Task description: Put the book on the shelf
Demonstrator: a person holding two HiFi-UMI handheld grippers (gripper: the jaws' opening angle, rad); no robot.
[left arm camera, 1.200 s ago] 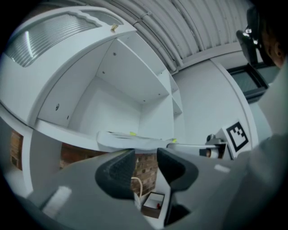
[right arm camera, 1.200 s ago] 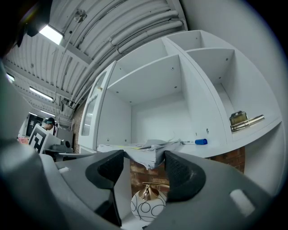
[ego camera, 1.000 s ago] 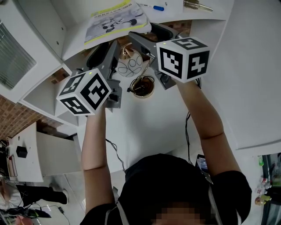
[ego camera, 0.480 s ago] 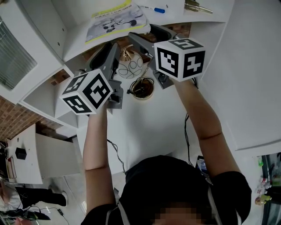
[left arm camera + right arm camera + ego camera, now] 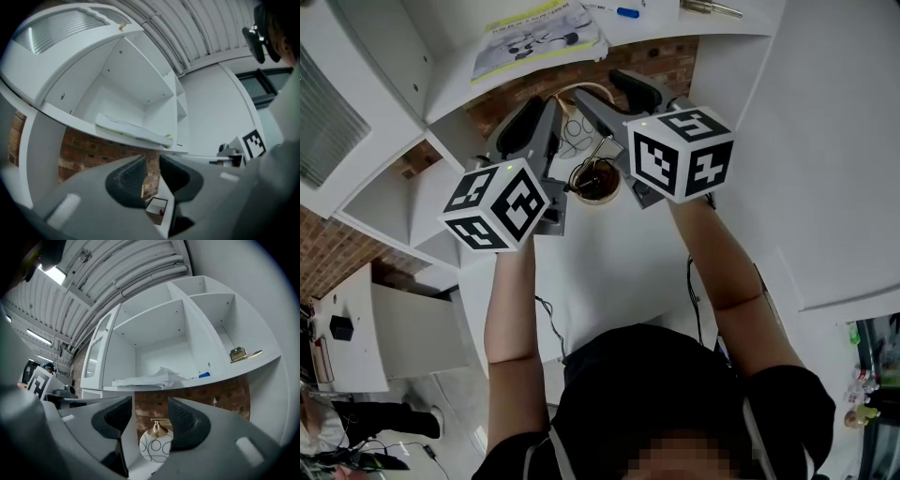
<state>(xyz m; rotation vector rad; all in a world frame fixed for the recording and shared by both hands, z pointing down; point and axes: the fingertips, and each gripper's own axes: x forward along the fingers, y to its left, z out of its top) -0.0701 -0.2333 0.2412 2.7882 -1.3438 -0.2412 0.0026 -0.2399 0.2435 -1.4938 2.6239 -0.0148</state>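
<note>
Book [image 5: 539,37] lay flat on the shelf [image 5: 450,89], long axis along the front edge. It sat above and ahead of both claws, touching neither. In the head view the left claw [image 5: 536,127] was more directly under it and the right claw [image 5: 614,94] was off toward its end.

Left claw: jaws had just been closing, a narrow gap was left, nothing between them but the brick wall behind. Right claw: also just closing, gap clearly wider, empty. The vase [image 5: 156,444] seen through its gap stood farther back on the tabletop [image 5: 609,272], untouched.

My read: placement looked done. Any next move was a retreat below the shelf edge, away from the vase.
</note>
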